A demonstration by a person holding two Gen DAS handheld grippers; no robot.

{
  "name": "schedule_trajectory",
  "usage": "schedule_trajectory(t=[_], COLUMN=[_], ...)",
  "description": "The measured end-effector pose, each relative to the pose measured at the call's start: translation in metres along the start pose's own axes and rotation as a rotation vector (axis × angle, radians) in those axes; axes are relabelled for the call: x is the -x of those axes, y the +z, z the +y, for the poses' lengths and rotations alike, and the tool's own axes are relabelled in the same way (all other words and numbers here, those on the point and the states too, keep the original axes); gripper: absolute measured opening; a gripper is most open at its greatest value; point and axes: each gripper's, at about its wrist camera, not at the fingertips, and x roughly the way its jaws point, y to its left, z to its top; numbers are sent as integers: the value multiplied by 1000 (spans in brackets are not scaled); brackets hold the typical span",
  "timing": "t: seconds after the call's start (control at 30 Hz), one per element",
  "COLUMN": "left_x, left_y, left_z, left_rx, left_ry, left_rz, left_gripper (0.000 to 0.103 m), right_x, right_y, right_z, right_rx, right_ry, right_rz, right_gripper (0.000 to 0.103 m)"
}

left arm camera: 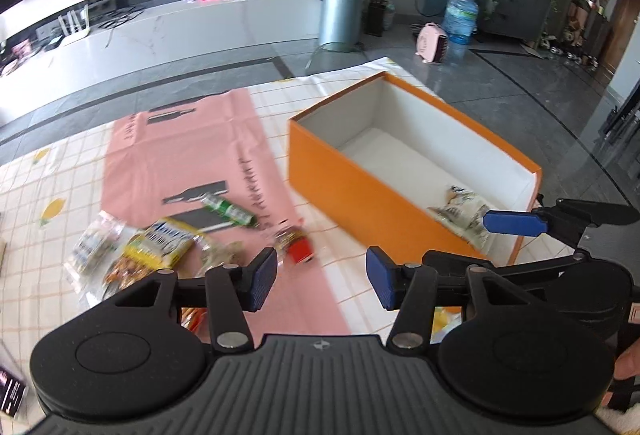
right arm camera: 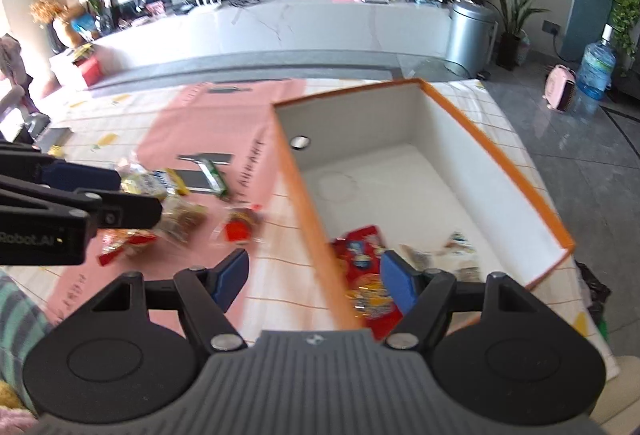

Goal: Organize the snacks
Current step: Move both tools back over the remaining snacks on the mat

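Note:
An open orange box (left arm camera: 352,191) with a white inside stands on the table; it also shows in the right wrist view (right arm camera: 496,139). Inside lie a red snack bag (right arm camera: 362,247) and a pale packet (left arm camera: 464,213), which also shows in the right wrist view (right arm camera: 456,247). Several snack packets lie on the pink mat: a red one (left arm camera: 298,249), a green one (left arm camera: 228,211) and a yellow-blue one (left arm camera: 164,241). My left gripper (left arm camera: 322,277) is open and empty above the mat. My right gripper (right arm camera: 314,281) is open and empty, straddling the box's near wall.
The pink mat (left arm camera: 180,151) lies on a checked tablecloth (left arm camera: 52,183). The right gripper reaches in at the right of the left wrist view (left arm camera: 516,223). A steel bin (left arm camera: 340,15), a water jug (left arm camera: 460,19) and a long white cabinet (left arm camera: 160,31) stand beyond the table.

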Motion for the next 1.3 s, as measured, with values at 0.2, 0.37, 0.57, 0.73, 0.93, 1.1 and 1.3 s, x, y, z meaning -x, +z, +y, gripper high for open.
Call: schedule_trajectory(t=[0.2,0.37,0.57,0.73,0.93,1.1,1.3], left_x=[18,28,31,27,6,-14,-36], left_y=[-25,-42,-56,-62,-67,-69,-69], left_z=[36,63,106,129,143,145,154], left_rx=[38,80,168,209,277,351,480], left_ry=[49,59,52,43,19,11,33], left_rz=[11,24,39,44,61,64,77], left_gripper=[61,61,61,61,61,61,67], right_x=[-9,-24,-40,-52,-66,-78,-91], right_y=[-17,-31,-42,-42,-37,-33,-22], right_z=[44,69,91,105,109,108,97], right_rx=[-30,-57,-43,-8,-13,-11,-26], right_ry=[26,12,27,32,37,38,14], right_rz=[1,42,68,77,72,60,33], right_gripper=[71,71,71,70,66,60,53])
